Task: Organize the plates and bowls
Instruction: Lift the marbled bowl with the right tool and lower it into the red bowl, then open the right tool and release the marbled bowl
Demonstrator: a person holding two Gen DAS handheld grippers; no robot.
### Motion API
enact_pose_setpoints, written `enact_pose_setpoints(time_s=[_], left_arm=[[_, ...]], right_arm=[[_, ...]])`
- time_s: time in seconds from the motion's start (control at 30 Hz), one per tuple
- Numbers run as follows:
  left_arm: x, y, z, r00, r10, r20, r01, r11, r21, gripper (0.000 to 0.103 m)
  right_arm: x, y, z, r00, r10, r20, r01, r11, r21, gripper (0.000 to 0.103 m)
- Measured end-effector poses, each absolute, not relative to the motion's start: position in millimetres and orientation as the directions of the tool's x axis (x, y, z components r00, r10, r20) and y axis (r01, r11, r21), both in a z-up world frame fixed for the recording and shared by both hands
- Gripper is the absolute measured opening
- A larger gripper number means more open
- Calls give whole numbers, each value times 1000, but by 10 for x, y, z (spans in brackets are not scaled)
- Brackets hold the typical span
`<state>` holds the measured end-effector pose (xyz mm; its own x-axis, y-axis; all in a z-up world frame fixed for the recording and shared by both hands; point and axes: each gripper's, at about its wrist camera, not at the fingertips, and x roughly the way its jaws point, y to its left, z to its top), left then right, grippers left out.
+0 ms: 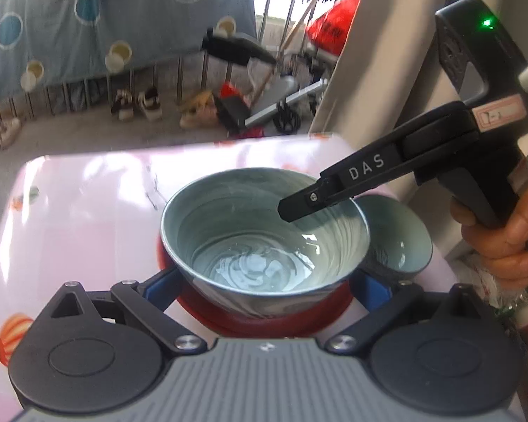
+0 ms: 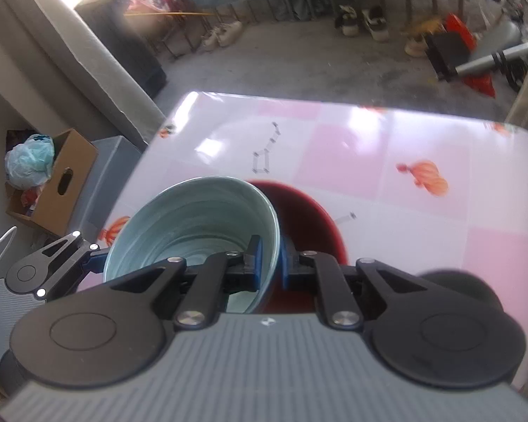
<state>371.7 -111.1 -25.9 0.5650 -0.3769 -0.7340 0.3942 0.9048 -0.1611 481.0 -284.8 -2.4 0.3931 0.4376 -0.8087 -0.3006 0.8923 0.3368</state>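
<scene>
Right gripper (image 2: 268, 263) pinches the bowl (image 1: 264, 232) rim over a red plate (image 1: 274, 320), likely stacking; left gripper (image 1: 264, 285) jaws wide.

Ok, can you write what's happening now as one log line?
right gripper: shut on swirly blue ceramic bowl rim | left gripper: open around bowl | bowl: over round red plate

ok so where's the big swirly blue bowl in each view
Left wrist: the big bowl sits centre frame on the red plate, between the left tool's spread fingers; a smaller bowl stands right of it.
Right wrist: the same bowl is lower centre-left, its rim pinched by the right tool.
Shared landmark: the red plate beside or under the bowl, on the pink checked table.
</scene>
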Motion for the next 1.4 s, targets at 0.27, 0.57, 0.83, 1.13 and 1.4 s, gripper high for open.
enact_pose_setpoints(time_s=[0.27,0.57,0.83,1.13,1.4], left_arm=[[3919,-1276,-303,506,-285,-814,412,909,-62,101],[4066,-1262,-272,417,-259,-871,390,917,-86,101],[4222,-1268,-222,314,-240,-919,395,913,-103,101],[4342,-1275,-265,177,-230,-957,384,911,-148,101],[4373,-1190,-245,114,-246,-963,367,911,-189,101]], right_arm=[[4753,-2847,-313,372,420,-828,-278,901,332,7],[4800,-2852,-290,380,420,-824,-277,902,332,6],[4798,-2841,-255,374,418,-828,-274,903,332,6],[4809,-2860,-238,378,412,-829,-281,904,322,6],[4799,-2887,-230,383,402,-832,-282,908,309,6]])
